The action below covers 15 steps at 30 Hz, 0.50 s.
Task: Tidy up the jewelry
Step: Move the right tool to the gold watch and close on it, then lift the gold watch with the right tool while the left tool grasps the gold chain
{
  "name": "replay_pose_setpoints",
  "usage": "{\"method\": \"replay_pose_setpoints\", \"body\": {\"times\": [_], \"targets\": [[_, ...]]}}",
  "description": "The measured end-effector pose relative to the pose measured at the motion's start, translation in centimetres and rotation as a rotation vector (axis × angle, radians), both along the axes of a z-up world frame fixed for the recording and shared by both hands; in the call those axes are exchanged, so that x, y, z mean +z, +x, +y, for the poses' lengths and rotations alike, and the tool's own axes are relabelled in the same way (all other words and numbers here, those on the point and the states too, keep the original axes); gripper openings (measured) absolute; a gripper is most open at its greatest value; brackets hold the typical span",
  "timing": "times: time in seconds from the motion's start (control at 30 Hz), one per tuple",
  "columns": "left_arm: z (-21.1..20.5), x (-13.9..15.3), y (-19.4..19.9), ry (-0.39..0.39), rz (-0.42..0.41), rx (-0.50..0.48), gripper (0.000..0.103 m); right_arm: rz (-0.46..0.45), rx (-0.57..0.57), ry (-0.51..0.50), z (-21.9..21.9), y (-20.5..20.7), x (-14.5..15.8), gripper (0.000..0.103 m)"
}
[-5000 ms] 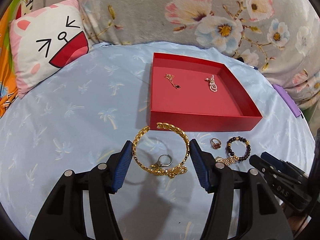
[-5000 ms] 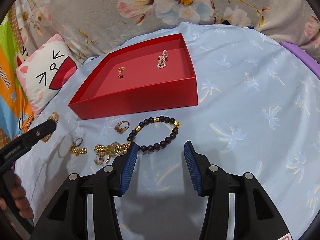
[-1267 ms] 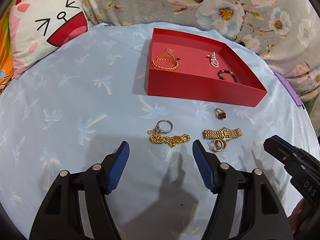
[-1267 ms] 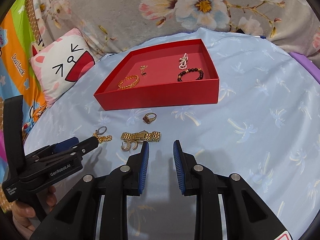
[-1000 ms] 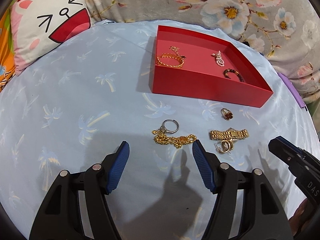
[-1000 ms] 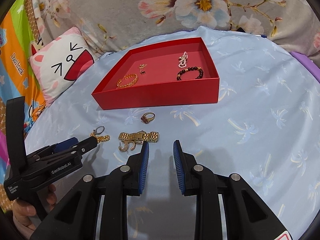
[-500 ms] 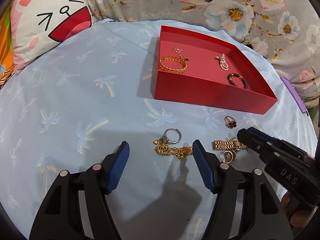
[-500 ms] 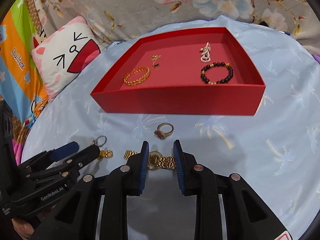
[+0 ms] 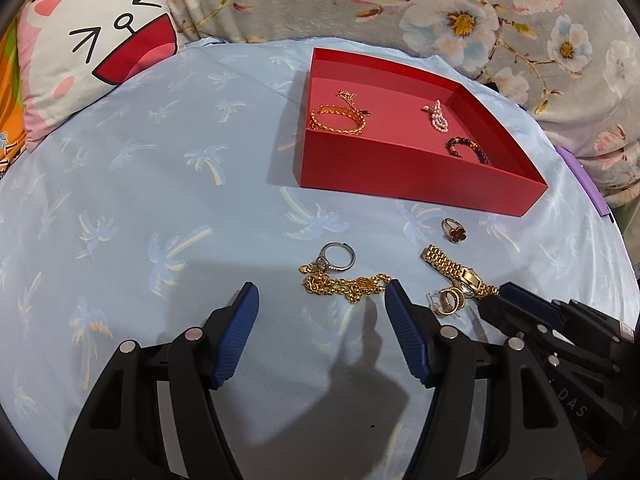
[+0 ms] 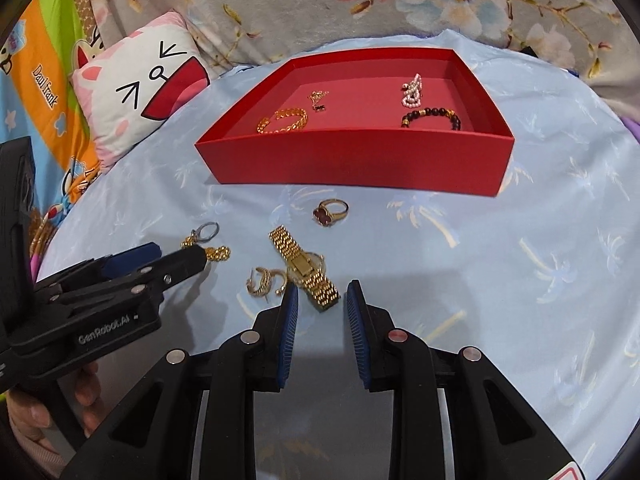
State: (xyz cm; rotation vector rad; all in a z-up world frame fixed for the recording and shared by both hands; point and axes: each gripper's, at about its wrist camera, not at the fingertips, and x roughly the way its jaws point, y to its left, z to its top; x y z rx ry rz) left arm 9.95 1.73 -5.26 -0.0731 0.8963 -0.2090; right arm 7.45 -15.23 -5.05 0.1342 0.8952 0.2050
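With the red box [image 10: 360, 160] holding sorted pieces, the right gripper [image 10: 322, 300], narrowly parted, straddles the gold watch [image 10: 305, 270] to grab it, while the left gripper [image 9: 320, 312], spread wide, lines up on the gold chain [image 9: 344, 284].

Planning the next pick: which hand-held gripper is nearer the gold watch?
Right. The right hand-held gripper has the gold watch's band end between its open fingertips; the left hand-held gripper sits beside it, by the gold chain.

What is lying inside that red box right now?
The red box holds a gold chain bracelet, a thin gold necklace, a pearl piece and a dark beaded bracelet. Its front wall hides the nearest strip of floor.
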Motion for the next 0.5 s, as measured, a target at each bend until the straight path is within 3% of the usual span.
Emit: {"method": "replay_pose_setpoints", "body": {"times": [0.1,0.2,0.37,0.5], "targets": [[-0.1,0.0,0.0,0.004,-0.002,-0.001,0.063,-0.011,0.014,-0.012,0.2,0.4,-0.1,0.025],[-0.3,0.0,0.0,0.010,-0.007,-0.004,0.063,-0.004,0.010,-0.002,0.0,0.3,-0.2,0.013],[-0.6,-0.2,0.2,0.024,-0.019,-0.010,0.061,-0.014,-0.024,0.018,-0.9,-0.8,0.3,0.012],[-1.2,-0.3,0.1,0.061,-0.043,-0.013,0.043,-0.024,-0.044,0.036,-1.7,-1.5,0.8,0.012]]}}
